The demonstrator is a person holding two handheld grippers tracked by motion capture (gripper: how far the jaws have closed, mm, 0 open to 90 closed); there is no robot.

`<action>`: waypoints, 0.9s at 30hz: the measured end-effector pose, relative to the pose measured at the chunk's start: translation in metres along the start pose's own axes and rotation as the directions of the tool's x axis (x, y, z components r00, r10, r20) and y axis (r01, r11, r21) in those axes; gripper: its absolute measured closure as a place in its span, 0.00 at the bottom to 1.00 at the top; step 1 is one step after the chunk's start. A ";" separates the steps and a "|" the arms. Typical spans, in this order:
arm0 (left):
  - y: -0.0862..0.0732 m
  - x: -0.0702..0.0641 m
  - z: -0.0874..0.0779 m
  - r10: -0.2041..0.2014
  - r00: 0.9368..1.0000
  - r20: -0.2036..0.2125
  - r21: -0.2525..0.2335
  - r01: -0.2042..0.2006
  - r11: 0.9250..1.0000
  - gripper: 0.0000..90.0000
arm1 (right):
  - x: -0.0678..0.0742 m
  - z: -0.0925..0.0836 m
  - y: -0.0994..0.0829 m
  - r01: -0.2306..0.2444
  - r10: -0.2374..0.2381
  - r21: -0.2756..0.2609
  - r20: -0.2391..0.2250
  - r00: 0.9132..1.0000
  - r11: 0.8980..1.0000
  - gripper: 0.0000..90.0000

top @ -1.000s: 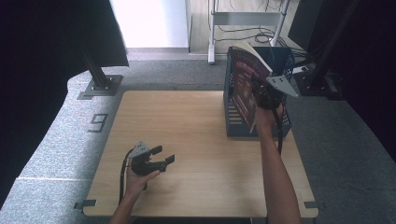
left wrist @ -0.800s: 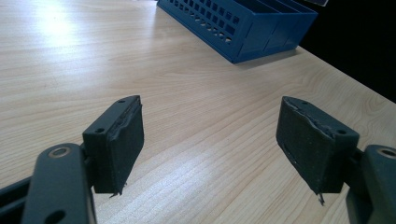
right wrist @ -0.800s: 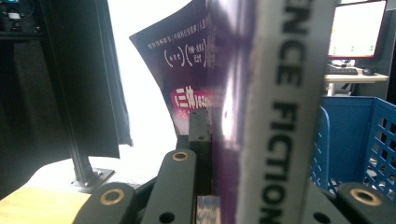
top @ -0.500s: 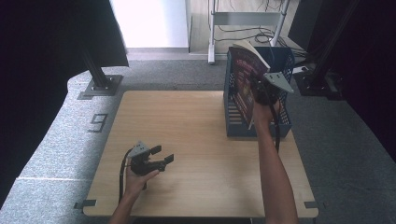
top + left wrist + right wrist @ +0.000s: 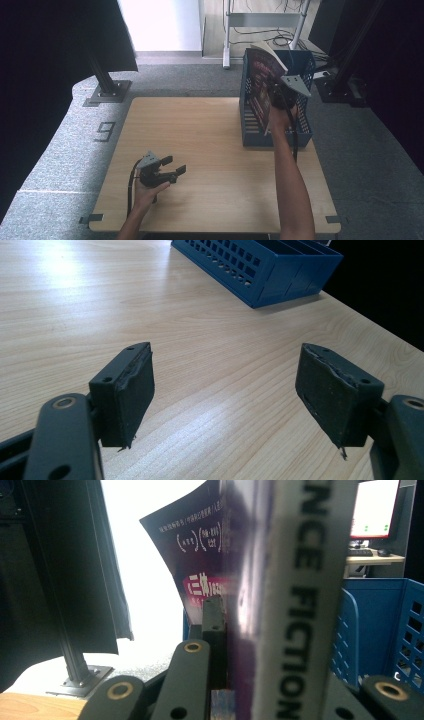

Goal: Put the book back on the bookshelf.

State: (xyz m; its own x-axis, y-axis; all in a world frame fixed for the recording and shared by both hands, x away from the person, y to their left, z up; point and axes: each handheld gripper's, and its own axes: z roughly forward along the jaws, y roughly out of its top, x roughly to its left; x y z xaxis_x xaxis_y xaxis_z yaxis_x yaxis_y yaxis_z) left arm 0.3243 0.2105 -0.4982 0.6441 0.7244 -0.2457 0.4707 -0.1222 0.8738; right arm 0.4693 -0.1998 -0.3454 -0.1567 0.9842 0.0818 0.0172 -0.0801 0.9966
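A light wooden table (image 5: 200, 150) is seen from above, standing on grey carpet. Two forearms come in from the near edge, each hand holding a two-jaw gripper.

At the far right of the table stands a blue slotted rack (image 5: 250, 125) with perforated walls. The right gripper (image 5: 280, 97) is raised over this rack and is clamped on a book (image 5: 260, 85) with a dark purple cover. The book stands upright and tilts slightly, its lower part inside the rack and its top edge rising above the rack's rim. A grey three-cornered plate sits on top of this gripper.

In the right gripper view, the book (image 5: 280, 605) is pressed between the two black jaws, with its pale spine facing the camera (large dark letters on it read "FICTION"). The purple cover (image 5: 200, 545) bends off to the left, with small white print and a pink band on it. Blue rack walls (image 5: 390, 630) show to the right of the book.

The left gripper (image 5: 167, 172) rests low at the near left of the table, well apart from the rack. Its jaws stand wide apart with nothing between them. In the left gripper view, its two dark pads (image 5: 132, 390) frame bare wood, and the blue rack (image 5: 260, 265) lies far off.
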 end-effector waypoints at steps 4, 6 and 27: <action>0.000 0.001 -0.001 -0.003 1.000 -0.003 -0.002 0.003 1.000 0.26 | 0.001 0.003 0.000 0.007 -0.007 -0.005 0.003 1.000 1.000 0.91; 0.000 0.001 -0.001 -0.004 1.000 -0.003 0.000 0.004 1.000 0.26 | 0.002 0.006 -0.001 0.013 -0.013 -0.015 0.006 1.000 1.000 0.91; 0.000 0.004 -0.003 -0.012 1.000 -0.008 -0.005 0.012 1.000 0.26 | 0.008 0.025 -0.015 0.012 -0.012 -0.010 0.019 1.000 1.000 0.91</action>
State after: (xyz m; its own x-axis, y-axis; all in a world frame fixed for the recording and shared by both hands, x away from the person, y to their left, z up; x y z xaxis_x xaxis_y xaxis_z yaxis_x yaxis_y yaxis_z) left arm 0.3252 0.2158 -0.4984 0.6335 0.7312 -0.2532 0.4756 -0.1099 0.8728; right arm 0.4920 -0.1867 -0.3602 -0.1378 0.9880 0.0700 0.0058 -0.0699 0.9975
